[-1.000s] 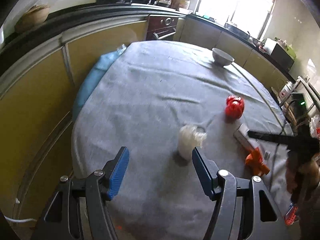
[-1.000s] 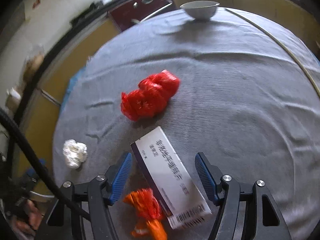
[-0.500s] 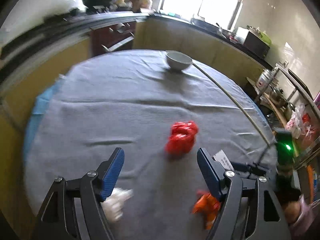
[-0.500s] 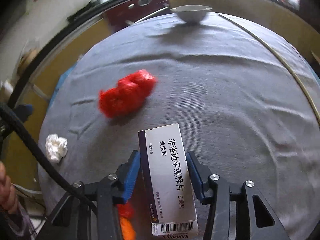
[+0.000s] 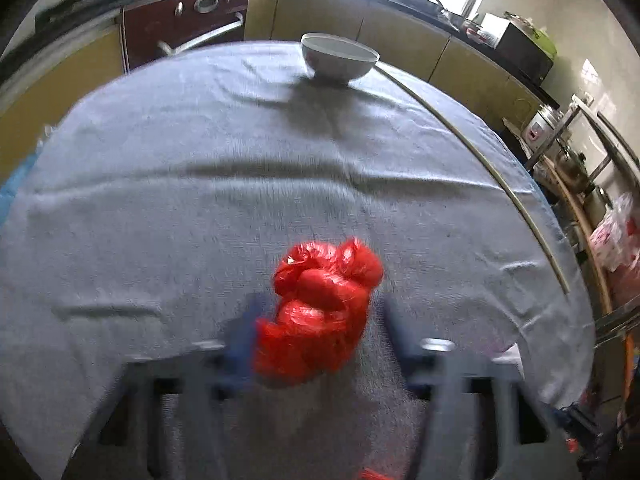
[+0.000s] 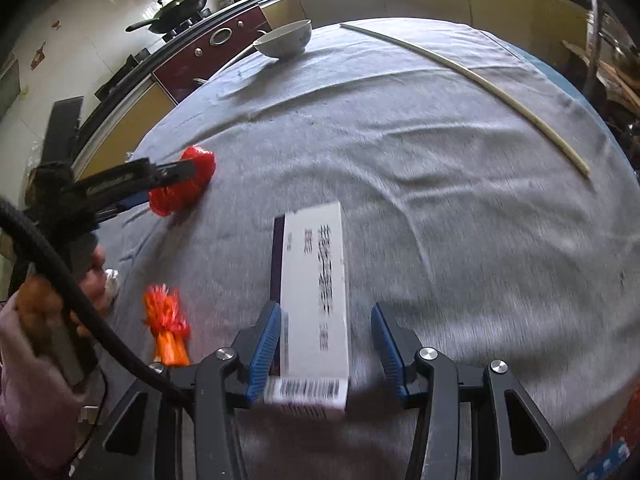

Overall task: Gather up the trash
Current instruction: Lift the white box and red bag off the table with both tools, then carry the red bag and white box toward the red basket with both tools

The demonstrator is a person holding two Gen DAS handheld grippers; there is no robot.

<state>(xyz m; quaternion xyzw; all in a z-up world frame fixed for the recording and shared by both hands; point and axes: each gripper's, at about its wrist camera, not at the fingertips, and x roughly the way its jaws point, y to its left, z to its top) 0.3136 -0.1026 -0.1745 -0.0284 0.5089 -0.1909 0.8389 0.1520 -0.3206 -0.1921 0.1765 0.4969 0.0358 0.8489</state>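
Trash sits spread over our grey-clothed surface [image 5: 160,200], and each of our tools is at a piece of it. Our left gripper [image 5: 318,312] straddles the crumpled red plastic bag [image 5: 320,308], which lies near the middle of the cloth. Its fingers have just been closing with the bag between them, but the blur keeps us from telling whether the pads press on it yet. Our right gripper [image 6: 326,316] has its fingers pinched on the white medicine box [image 6: 314,280], gripping the barcode end while the rest juts forward above the cloth. An orange wrapper [image 6: 166,320] lies just left of that gripper. At the far edge stands a white bowl [image 5: 340,56], and a thin pale stick [image 6: 480,80] lies along the right side.
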